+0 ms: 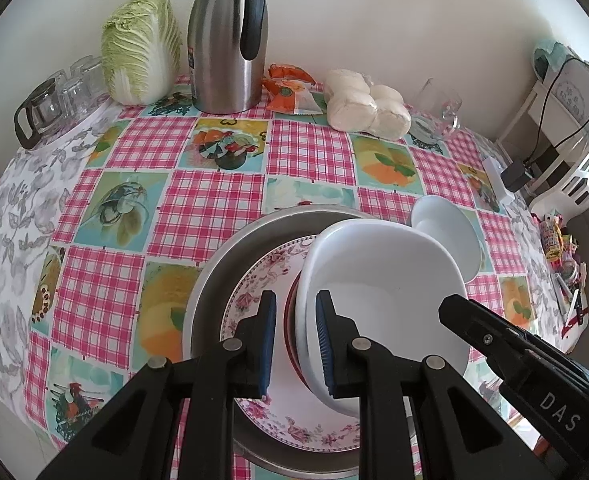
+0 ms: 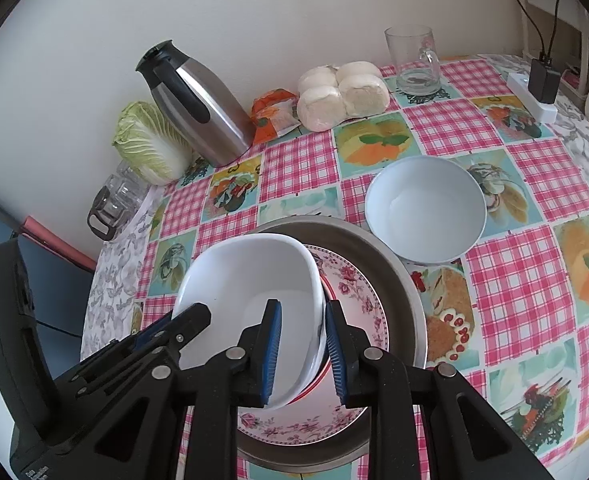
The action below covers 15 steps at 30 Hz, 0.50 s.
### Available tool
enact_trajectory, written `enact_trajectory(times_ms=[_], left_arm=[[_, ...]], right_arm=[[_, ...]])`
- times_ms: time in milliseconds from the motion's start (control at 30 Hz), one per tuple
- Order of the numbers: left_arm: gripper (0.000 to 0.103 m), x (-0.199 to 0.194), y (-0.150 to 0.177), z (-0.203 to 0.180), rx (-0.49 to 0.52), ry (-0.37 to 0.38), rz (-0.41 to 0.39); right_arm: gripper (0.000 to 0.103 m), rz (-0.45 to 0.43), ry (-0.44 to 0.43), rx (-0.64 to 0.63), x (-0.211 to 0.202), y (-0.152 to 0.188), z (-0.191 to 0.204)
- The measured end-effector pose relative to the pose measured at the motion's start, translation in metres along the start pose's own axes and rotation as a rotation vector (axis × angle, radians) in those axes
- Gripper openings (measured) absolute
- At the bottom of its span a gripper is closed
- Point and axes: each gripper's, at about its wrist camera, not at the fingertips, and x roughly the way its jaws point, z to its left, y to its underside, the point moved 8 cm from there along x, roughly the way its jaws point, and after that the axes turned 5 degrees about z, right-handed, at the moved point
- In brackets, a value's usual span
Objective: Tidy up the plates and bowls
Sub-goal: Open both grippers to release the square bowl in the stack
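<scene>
The left gripper (image 1: 295, 344) pinches the left rim of a white square bowl (image 1: 382, 292) — seemingly with a red-rimmed dish — above a floral plate (image 1: 262, 276).

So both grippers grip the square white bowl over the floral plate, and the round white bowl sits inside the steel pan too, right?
Not quite: the round white bowl sits outside the steel pan, on the checked tablecloth, as the right wrist view shows. The rest holds.

Square dish (image 2: 250, 280) on floral plate (image 2: 358, 296), in metal pan (image 2: 398, 264).
</scene>
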Motion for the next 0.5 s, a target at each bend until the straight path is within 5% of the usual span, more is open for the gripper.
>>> enact_trajectory(times_ms=[33,100,133,500], left_arm=[[0.023,-0.001,0.0,0.0,-0.004,0.001,0.0],[0.051,-0.002,-0.001,0.002,-0.013,0.006,-0.004],[0.056,-0.003,-0.001,0.003,-0.019,0.01,-0.008],[0.067,-0.011,-0.006,0.019,-0.077,-0.003,-0.024]], right_arm=[[0.026,-0.001,0.002,0.0,0.0,0.0,0.0],[0.036,-0.004,0.007,0.0,-0.001,-0.001,-0.001],[0.042,-0.005,0.009,0.0,-0.001,-0.001,0.0],[0.068,-0.024,0.027,0.006,-0.003,-0.002,-0.003]])
